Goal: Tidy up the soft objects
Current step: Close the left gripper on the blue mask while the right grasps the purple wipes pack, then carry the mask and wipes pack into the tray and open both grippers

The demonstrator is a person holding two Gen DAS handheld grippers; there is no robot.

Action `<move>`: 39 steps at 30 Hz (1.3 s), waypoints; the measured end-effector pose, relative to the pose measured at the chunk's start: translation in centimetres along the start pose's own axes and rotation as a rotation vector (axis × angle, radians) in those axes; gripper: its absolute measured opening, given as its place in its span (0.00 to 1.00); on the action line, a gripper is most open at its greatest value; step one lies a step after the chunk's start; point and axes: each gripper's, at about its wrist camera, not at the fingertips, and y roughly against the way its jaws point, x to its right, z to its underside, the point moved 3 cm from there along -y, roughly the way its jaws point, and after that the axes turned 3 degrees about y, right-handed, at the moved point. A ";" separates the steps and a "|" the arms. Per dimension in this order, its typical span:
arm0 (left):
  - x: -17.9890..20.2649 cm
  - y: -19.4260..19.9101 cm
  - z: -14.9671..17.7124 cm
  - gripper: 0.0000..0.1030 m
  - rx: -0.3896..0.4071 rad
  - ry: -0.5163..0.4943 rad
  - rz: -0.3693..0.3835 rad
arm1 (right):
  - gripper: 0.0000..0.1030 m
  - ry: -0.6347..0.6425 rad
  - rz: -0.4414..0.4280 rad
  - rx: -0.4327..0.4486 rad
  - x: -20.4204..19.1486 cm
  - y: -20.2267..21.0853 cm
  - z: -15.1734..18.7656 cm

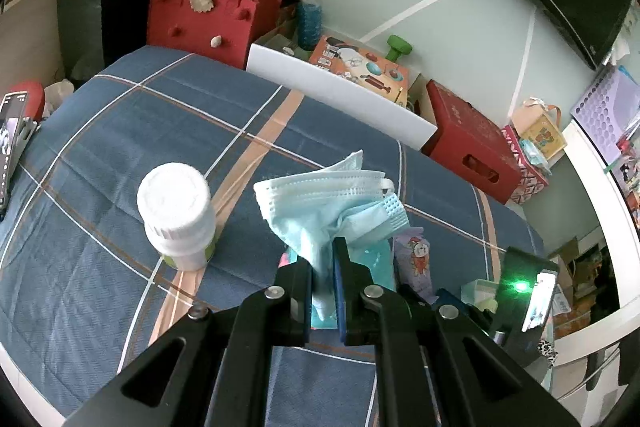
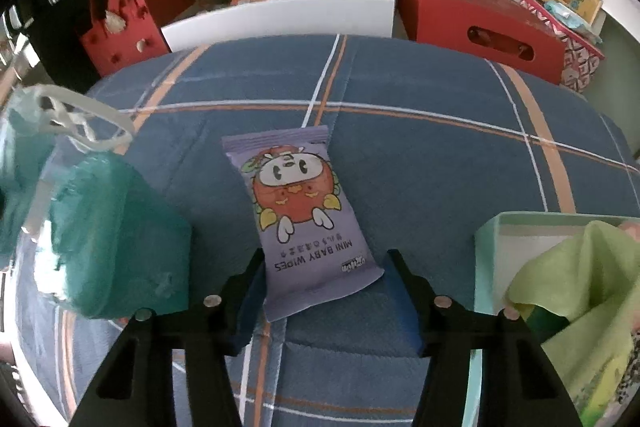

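Masks (image 1: 340, 203), pale blue, are bunched and clamped in the left gripper (image 1: 323, 263) above the plaid blanket (image 1: 120, 155), beside a white-capped bottle (image 1: 178, 215). From the right wrist, a purple "MINI BABY WIPES" pack (image 2: 304, 211) lies flat between the right gripper's (image 2: 326, 259) spread, untouching fingers.

Glossy plastic wipes pack (image 2: 308, 223), woven plaid cloth (image 2: 420, 155)

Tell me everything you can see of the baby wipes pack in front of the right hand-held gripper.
The baby wipes pack is a soft lilac plastic pouch, sealed at its far end, printed with a cartoon apple character and "MINI BABY WIPES". It lies flat on the blue plaid cover, near end between the right hand-held gripper fingers, one finger at its edge; contact is unclear.
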 end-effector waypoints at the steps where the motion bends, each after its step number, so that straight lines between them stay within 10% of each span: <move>1: 0.1 0.0 0.0 0.09 0.002 -0.004 0.002 | 0.58 -0.003 -0.003 0.009 0.1 0.4 0.0; 30: 7.4 3.6 2.1 0.09 0.055 -0.185 0.130 | 0.58 -0.140 0.109 0.143 5.1 12.9 3.7; 39: 12.5 3.6 5.1 0.09 -0.001 -0.313 0.239 | 0.58 -0.301 0.258 0.186 12.1 16.4 5.0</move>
